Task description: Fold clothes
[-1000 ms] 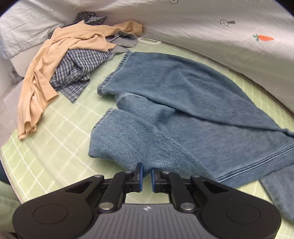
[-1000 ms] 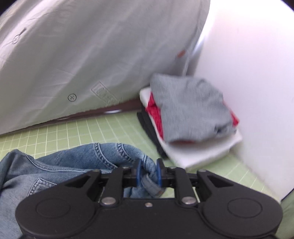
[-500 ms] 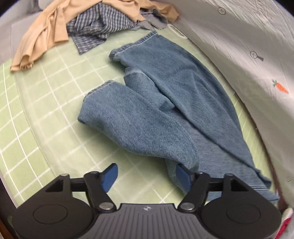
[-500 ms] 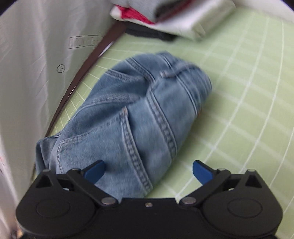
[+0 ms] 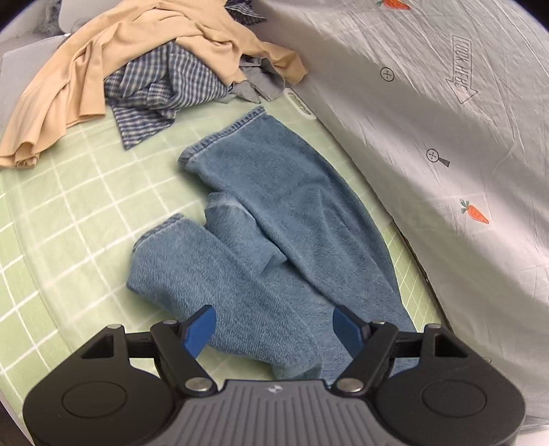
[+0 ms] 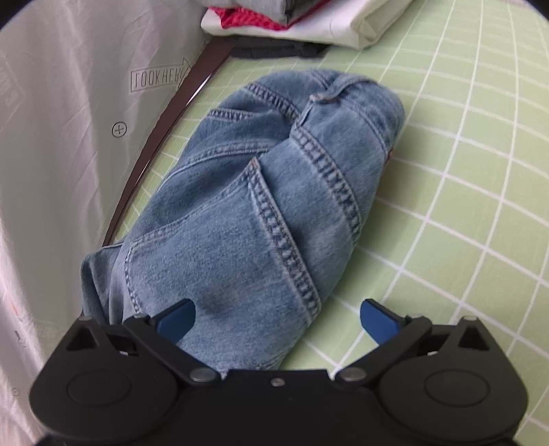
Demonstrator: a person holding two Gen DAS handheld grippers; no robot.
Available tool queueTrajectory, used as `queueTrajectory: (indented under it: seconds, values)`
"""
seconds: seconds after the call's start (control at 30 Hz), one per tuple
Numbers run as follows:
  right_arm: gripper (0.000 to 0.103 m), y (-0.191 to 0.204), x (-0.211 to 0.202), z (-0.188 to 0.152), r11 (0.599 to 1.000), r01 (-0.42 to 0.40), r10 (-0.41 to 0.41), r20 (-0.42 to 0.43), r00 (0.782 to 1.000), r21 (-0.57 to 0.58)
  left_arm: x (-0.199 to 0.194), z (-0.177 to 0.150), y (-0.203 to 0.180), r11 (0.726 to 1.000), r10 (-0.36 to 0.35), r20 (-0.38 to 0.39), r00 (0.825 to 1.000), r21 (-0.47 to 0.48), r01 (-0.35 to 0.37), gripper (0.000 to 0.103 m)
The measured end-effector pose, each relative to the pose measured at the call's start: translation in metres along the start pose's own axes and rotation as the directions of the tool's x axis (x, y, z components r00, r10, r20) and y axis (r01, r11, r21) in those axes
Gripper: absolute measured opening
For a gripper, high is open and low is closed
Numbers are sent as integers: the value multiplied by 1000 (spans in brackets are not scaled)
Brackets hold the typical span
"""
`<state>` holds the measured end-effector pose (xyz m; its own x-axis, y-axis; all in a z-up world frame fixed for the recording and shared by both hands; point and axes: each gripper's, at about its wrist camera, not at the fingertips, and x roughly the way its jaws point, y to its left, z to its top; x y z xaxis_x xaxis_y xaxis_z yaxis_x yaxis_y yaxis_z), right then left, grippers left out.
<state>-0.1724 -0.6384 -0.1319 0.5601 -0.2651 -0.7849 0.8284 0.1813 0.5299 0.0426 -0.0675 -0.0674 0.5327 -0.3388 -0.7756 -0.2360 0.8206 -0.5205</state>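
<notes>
On the green checked mat (image 5: 68,212), the jeans (image 5: 267,219) now lie free of both tools: a second ago the left gripper (image 5: 274,329) had its fingers pinched nearly together over the leg denim and the right gripper (image 6: 276,319) was nipping a fold at the waistband, and both have since sprung wide and hold nothing. From the left wrist view the two legs lie crookedly side by side, hems toward the heap of tan and checked clothes (image 5: 144,68); from the right wrist view the waist end sits bunched in a hump beside the grey sheet (image 6: 68,103), short of the folded stack (image 6: 298,20). That release suggests the jeans were only laid out, so smoothing and the first fold are yet to come
</notes>
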Motion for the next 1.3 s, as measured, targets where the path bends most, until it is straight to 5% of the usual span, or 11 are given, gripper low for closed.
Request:
queueTrajectory:
  seconds: [0.13, 0.23, 0.47, 0.53, 0.6, 0.67, 0.83, 1.03, 1.2, 1.3]
  values:
    - [102, 5, 0, 0, 1000, 2, -2, 3, 1000, -7, 17, -4, 2, 1000, 10, -73, 997, -4, -11, 76]
    - [91, 7, 1, 0, 1000, 4, -4, -5, 1000, -16, 32, -9, 4, 999, -19, -134, 991, -33, 14, 78]
    - [15, 0, -12, 17, 994, 69, -65, 51, 997, -86, 51, -14, -7, 1000, -19, -168, 986, 1, 19, 81]
    - [11, 0, -18, 24, 992, 72, -64, 77, 995, -102, 54, -14, -8, 1000, 2, -158, 987, -12, -4, 68]
    - [10, 2, -23, 32, 990, 68, -56, 100, 993, -122, 58, -14, -9, 999, 33, -154, 988, -20, -37, 36]
    - [9, 9, -25, 39, 982, 80, -57, 134, 989, -171, 61, -11, -10, 997, 65, -144, 987, -26, -69, 20]
    - [3, 40, -29, 72, 935, 151, -65, 265, 962, -319, 64, 9, -24, 996, 90, -92, 992, 16, -89, 15]
    - [0, 79, -52, 133, 874, 269, -35, 498, 866, -405, 65, 45, -52, 996, 83, 11, 996, 27, -84, 14]
    - [3, 72, -52, 145, 878, 199, -19, 383, 923, -436, 61, 53, -71, 992, 93, 74, 993, 79, -99, 14]
    - [23, 52, -31, 115, 881, 193, -68, 287, 956, -432, 60, 48, -66, 992, 101, 62, 993, 70, -105, 14]
